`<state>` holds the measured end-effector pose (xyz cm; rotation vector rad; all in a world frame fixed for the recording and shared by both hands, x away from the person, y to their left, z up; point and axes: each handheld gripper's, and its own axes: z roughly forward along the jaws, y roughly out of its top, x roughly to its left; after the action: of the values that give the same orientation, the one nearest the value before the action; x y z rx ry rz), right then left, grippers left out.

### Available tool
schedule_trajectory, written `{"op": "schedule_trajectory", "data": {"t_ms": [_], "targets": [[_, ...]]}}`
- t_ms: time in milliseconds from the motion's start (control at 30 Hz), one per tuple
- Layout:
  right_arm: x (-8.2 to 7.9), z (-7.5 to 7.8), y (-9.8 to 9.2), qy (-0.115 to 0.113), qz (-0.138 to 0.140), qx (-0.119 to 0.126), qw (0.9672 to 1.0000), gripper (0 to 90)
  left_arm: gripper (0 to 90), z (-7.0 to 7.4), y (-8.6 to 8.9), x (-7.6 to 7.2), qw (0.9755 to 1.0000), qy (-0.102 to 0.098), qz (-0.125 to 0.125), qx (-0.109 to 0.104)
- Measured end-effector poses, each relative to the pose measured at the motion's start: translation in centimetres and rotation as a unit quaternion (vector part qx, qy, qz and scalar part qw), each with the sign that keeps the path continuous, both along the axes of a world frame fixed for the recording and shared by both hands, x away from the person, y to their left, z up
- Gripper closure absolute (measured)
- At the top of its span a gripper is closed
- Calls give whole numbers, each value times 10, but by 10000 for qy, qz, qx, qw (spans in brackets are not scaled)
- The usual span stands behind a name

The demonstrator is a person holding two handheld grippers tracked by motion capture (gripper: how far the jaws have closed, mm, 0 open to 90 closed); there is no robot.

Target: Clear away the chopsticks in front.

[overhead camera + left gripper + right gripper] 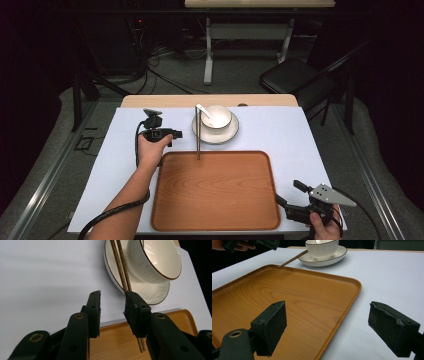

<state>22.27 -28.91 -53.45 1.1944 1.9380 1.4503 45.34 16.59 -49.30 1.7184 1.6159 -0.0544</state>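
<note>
A: Left gripper first: jaws parted, nothing clamped, though one jaw sits right against the chopsticks.

B: And the right gripper?

A: Wide open too, hovering over the near right corner of the wooden tray, straddling its rim.

B: Which way do the chopsticks run?

A: From above, the chopsticks lie straight, front to back. The far end rests on the saucer beside the bowl; the near end lies just over the tray's far rim.

B: Count?

A: Two chopsticks, dark brown and slim, lying side by side. One white bowl with a spoon in it, one saucer, one tray, all on the white tabletop.
</note>
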Motion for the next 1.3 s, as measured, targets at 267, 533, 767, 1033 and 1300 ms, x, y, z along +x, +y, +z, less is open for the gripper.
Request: {"op": "schedule_trajectory", "data": {"t_ms": [267,533,767,1033,1300], "targets": [[0,0,0,-15,16,-10,10000,146,656,-9,-20,4,9998,160,-106,66],[0,0,0,-13,11,11,10000,146,650,-15,-33,7,9991,331,-228,147],[0,0,-1,-22,17,8,10000,146,665,-18,-42,10,9983,551,-163,107],[0,0,-1,-14,14,22,10000,146,675,-20,-50,11,9978,615,-204,166],[0,0,-2,-35,-10,45,10000,146,695,-22,-53,12,9975,623,-190,273]]}}
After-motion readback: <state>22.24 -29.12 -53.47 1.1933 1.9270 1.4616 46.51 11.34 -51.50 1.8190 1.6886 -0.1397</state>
